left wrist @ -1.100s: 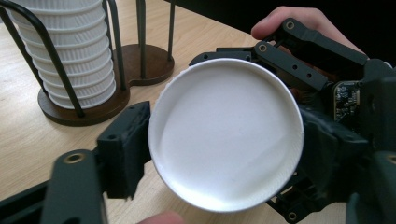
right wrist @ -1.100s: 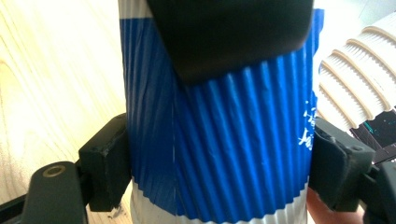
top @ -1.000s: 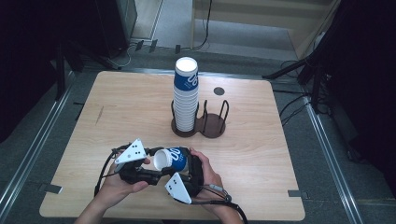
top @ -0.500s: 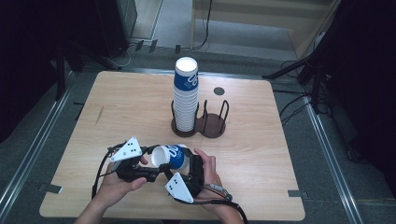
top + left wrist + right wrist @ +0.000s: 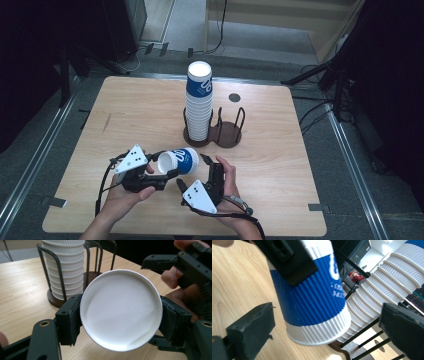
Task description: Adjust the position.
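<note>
Your left gripper (image 5: 167, 176) clamps the cup (image 5: 179, 161) across its sides, just as it did a second ago; in the left gripper view the pads (image 5: 72, 317) press both edges of the cup's white end (image 5: 121, 310). You hold the cup on its side above the near part of the table (image 5: 300, 165), in front of the rack (image 5: 227, 135), and it has barely shifted since the earlier frames. To its right, your right gripper (image 5: 197, 172) has changed: a second ago its jaws sat close on the cup, and they have just been opening. Now, in the right gripper view, the blue cup (image 5: 312, 295) lies between them, with clear space on each side. Behind, the stack (image 5: 199, 100) stands in the rack as before.
</note>
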`<action>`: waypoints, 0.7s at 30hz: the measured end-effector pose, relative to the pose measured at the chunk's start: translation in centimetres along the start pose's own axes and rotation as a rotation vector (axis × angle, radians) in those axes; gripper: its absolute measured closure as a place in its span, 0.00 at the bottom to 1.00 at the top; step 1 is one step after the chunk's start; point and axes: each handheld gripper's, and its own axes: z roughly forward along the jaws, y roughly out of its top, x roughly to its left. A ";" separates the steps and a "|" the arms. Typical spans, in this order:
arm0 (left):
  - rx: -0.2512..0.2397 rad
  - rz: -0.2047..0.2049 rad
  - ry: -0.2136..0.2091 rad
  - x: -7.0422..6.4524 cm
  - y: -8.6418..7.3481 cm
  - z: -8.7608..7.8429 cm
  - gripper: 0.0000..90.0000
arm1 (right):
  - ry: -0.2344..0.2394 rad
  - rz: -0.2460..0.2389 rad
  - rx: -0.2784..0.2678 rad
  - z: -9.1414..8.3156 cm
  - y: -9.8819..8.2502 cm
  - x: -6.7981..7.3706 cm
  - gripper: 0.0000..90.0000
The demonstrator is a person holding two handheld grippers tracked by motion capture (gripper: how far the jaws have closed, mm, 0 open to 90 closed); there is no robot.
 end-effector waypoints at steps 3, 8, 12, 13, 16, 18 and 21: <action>-0.009 -0.004 0.028 0.1 0.0 -0.1 0.32 | -0.002 0.039 -0.006 -0.1 0.1 -0.3 0.00; -0.018 0.012 0.053 0.2 0.0 -0.2 0.33 | -0.024 0.113 -0.006 -0.2 0.2 -0.7 0.00; -0.051 0.021 0.093 0.2 -0.1 -0.4 0.33 | -0.041 0.186 -0.012 -0.2 0.2 -1.2 0.00; -0.057 0.020 0.096 0.3 -0.1 -0.4 0.33 | -0.052 0.250 -0.017 -0.3 0.2 -1.7 0.00; -0.101 0.013 0.077 0.4 -0.2 -0.5 0.33 | -0.059 0.300 -0.024 -0.4 0.2 -2.2 0.01; -0.113 0.009 0.088 0.4 -0.2 -0.5 0.33 | -0.042 0.384 0.011 -0.6 0.2 -2.7 0.08; -0.128 0.009 0.097 0.3 -0.2 -0.6 0.33 | -0.053 0.444 0.032 -0.7 0.3 -2.9 0.08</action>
